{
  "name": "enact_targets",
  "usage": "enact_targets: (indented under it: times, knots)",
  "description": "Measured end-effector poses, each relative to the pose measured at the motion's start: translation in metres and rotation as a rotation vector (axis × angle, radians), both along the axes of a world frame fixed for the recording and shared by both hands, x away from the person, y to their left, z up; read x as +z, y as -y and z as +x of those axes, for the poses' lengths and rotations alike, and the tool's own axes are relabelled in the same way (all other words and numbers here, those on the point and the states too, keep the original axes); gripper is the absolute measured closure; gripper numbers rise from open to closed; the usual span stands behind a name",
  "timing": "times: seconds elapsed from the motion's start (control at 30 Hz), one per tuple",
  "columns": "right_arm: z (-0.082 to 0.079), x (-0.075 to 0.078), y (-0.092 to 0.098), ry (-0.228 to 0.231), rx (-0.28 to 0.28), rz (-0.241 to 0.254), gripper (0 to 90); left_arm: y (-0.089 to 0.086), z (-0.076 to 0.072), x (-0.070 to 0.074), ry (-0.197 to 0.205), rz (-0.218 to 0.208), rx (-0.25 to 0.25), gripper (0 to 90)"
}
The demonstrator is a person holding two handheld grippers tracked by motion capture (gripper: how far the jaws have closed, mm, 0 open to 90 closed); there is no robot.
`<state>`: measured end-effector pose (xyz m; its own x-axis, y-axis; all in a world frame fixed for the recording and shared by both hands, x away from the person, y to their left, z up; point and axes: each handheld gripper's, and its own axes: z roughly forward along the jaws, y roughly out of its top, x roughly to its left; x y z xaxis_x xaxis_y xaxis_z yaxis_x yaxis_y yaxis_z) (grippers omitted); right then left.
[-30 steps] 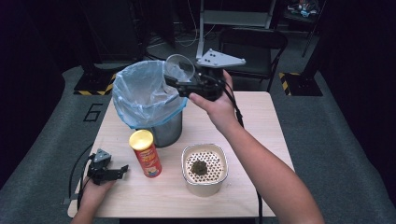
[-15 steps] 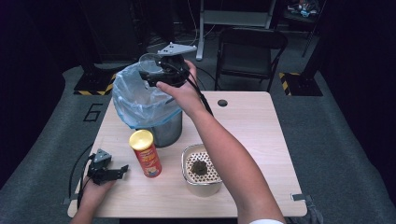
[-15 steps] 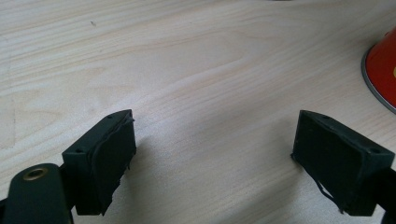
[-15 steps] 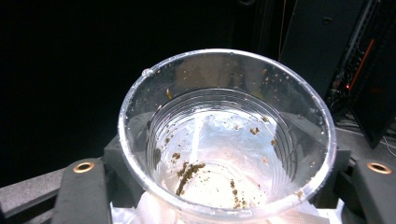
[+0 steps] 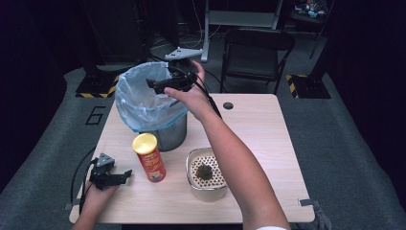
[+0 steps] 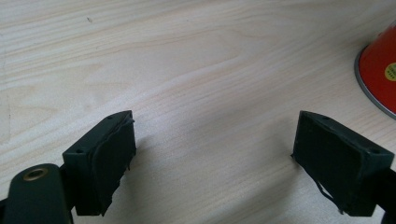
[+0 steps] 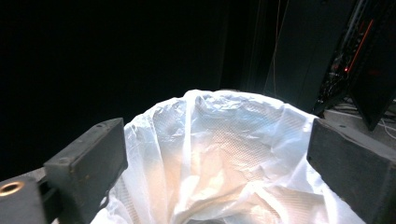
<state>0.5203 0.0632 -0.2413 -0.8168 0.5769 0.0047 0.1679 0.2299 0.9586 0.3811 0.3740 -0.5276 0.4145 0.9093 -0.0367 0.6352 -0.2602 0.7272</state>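
Observation:
My right gripper [image 5: 153, 85] hangs over the mouth of a metal bin lined with a pale blue plastic bag [image 5: 143, 103]. Its jaws have just been opening and stand open with nothing between them. In the right gripper view the right gripper [image 7: 217, 154] looks down into the crumpled bag [image 7: 229, 140]. My left gripper [image 5: 125, 175] rests on the wooden table [image 5: 258, 134] near its front left corner. The left gripper [image 6: 215, 149] is open over bare wood. A red can with a yellow lid [image 5: 149, 158] stands upright just to its right, its base [image 6: 380, 70] at the view's edge.
A metal container [image 5: 191, 163] with a perforated insert and a dark lump in it sits right of the can. A small dark round spot [image 5: 228, 105] marks the table's far side. A folding chair [image 5: 256, 52] stands beyond the table.
My right gripper moved left from beside the bin to over its mouth. The clear cup-like thing it held a second ago is gone from its jaws, which have opened. The left gripper stayed put.

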Motion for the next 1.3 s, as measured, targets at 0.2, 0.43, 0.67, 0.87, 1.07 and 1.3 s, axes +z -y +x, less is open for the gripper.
enact_targets:
  times: [0.2, 0.43, 0.67, 0.87, 1.07, 1.3]
  knots:
    - [-0.016, 0.004, 0.023, 0.047, 0.02, 0.015, 14.8, -0.002, -0.003, 0.005, 0.002, -0.053, 0.015, 13.4]
    - [-0.029, -0.003, 0.064, 0.06, -0.035, -0.036, 21.0, -0.001, -0.008, 0.019, 0.031, -0.084, 0.03, 13.3]
    - [-0.049, -0.025, 0.104, 0.093, -0.074, -0.038, 32.1, 0.006, -0.018, 0.034, 0.06, -0.111, -0.02, 14.0]
    - [-0.068, -0.052, 0.142, 0.099, -0.124, -0.076, 32.2, 0.018, -0.024, 0.047, 0.084, -0.127, -0.083, 13.4]
    - [-0.09, -0.073, 0.179, 0.051, -0.166, -0.059, 32.2, 0.027, -0.032, 0.056, 0.109, -0.136, -0.194, 12.0]
    - [-0.111, -0.095, 0.209, -0.005, -0.216, -0.016, 31.2, 0.045, -0.032, 0.054, 0.088, -0.205, -0.28, 12.0]
